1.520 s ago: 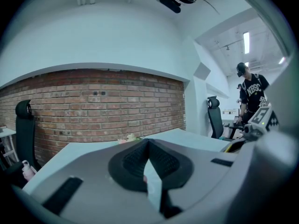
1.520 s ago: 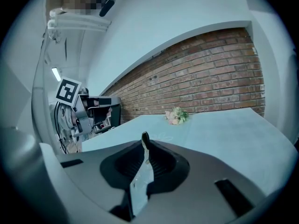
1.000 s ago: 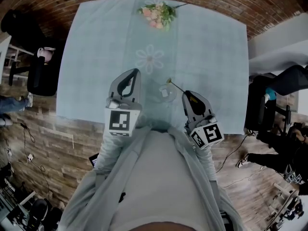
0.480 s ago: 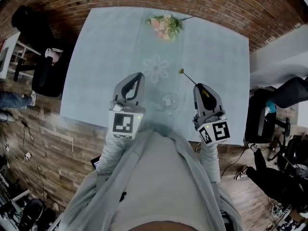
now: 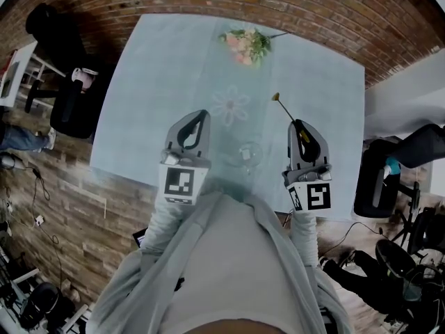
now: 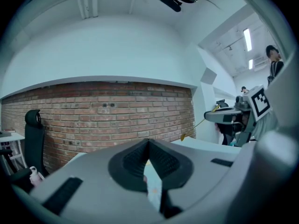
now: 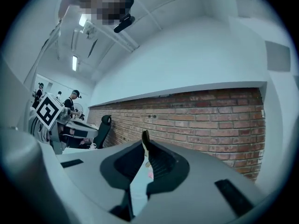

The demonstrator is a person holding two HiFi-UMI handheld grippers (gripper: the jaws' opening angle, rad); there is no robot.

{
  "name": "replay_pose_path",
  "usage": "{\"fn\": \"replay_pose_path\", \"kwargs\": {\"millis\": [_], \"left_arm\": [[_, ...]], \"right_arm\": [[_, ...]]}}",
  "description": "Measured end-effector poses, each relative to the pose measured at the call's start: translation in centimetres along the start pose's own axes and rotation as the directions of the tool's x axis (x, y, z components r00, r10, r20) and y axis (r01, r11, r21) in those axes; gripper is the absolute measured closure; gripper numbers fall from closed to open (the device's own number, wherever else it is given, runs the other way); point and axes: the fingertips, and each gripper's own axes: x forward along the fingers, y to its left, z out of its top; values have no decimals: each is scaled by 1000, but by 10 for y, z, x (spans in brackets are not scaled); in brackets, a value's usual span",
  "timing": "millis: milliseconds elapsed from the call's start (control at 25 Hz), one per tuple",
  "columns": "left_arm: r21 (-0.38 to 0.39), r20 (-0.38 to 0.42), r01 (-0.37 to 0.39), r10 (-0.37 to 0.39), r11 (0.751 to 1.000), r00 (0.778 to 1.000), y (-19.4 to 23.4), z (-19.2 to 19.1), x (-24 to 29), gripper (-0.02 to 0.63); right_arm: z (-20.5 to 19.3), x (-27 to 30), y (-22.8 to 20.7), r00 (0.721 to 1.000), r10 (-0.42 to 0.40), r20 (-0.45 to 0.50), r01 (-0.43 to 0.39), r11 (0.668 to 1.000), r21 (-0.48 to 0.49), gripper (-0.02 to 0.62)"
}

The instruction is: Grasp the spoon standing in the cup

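Observation:
A clear glass cup [image 5: 249, 154] stands on the pale blue tablecloth [image 5: 167, 68] near the front edge, between my two grippers. My right gripper [image 5: 297, 122] is to the right of the cup and shut on a thin gold spoon [image 5: 284, 107]. The spoon slants up and to the left, away from the jaws and clear of the cup. In the right gripper view its end [image 7: 145, 136] sticks up between the closed pads of the right gripper [image 7: 146, 146]. My left gripper [image 5: 197, 114] hovers left of the cup, shut with nothing in it, its tips [image 6: 148, 143] touching.
A bunch of pink flowers [image 5: 245, 42] lies at the table's far edge, and a flower pattern [image 5: 230, 106] marks the cloth's middle. Black office chairs stand left [image 5: 69, 103] and right [image 5: 375, 179] of the table. A brick wall lies beyond.
My right gripper has carried the spoon to the right, away from the cup. The left gripper has kept its place beside the cup. The head view has shifted a little.

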Motion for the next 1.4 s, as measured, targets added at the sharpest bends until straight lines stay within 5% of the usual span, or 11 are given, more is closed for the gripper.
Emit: {"fn": "replay_pose_path", "kwargs": {"millis": [1400], "left_arm": [[8, -34, -14, 14, 1000, 999, 2, -10, 11, 588]], "right_arm": [[-25, -14, -23, 998, -63, -29, 65, 994, 90, 575]]}}
